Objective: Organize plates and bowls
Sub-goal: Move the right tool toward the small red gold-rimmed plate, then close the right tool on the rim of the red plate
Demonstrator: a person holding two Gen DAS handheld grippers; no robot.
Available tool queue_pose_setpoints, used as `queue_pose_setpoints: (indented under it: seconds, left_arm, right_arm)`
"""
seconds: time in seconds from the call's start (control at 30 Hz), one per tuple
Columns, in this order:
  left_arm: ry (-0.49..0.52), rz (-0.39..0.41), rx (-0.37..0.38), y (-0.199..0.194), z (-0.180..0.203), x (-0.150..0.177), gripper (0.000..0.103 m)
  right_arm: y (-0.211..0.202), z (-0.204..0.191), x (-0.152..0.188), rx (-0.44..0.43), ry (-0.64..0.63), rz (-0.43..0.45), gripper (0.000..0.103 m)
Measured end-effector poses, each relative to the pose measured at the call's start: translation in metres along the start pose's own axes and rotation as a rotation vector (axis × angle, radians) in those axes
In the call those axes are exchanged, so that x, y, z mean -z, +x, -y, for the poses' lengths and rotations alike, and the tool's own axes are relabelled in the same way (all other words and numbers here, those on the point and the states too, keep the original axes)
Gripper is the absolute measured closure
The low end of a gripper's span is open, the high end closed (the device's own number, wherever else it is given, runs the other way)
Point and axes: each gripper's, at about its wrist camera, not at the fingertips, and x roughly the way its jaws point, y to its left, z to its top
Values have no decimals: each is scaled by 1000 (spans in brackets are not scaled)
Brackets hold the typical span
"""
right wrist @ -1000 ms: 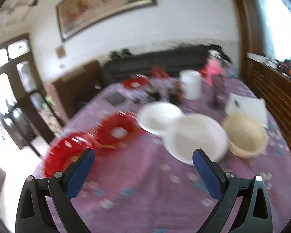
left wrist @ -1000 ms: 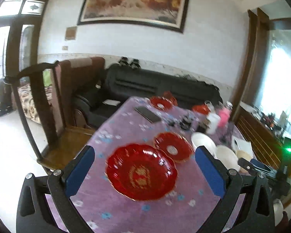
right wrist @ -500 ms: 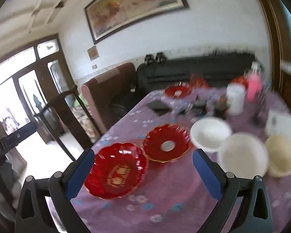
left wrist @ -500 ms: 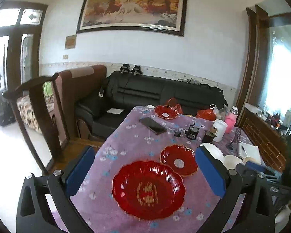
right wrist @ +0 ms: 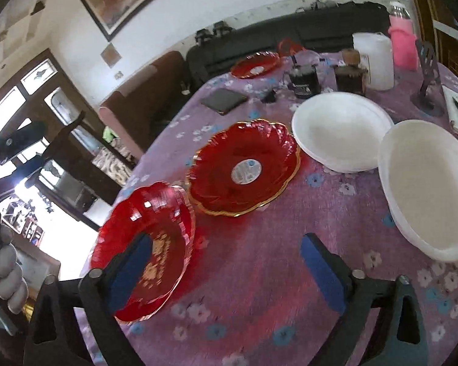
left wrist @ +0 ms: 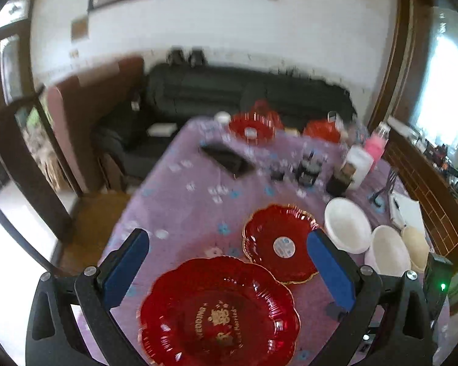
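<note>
We hold both grippers, left [left wrist: 226,270] and right [right wrist: 226,262], jaws wide and empty, above the near table [right wrist: 259,259] edge. The big red plate [left wrist: 218,312] lies under the left, likely first to stack; the smaller plate [right wrist: 244,167] and white bowls [right wrist: 340,132] wait beyond

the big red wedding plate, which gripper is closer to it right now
Left. The left gripper hangs open right over the big red wedding plate, framing it between its jaws. The right gripper is open further right, with the plate at its left finger.
</note>
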Motion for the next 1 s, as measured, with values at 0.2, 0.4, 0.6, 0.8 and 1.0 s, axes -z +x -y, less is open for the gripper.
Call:
queue_pose_setpoints:
  seconds: [0.2, 0.4, 0.6, 0.8, 1.0]
  left_arm:
    - [13, -157, 36, 86, 8, -17, 0]
    - [13, -314, 76, 161, 17, -27, 0]
    - [66, -408, 73, 209, 28, -27, 1]
    - [88, -535, 70, 246, 38, -15, 10]
    - [160, -587, 64, 255, 52, -3, 40]
  right_arm:
    - [36, 14, -16, 22, 73, -29, 12]
    - [60, 23, -27, 59, 112, -44, 21]
    - [80, 36, -39, 79, 158, -50, 31]
    - [87, 35, -41, 86, 150, -42, 37]
    - [92, 34, -40, 81, 129, -39, 57]
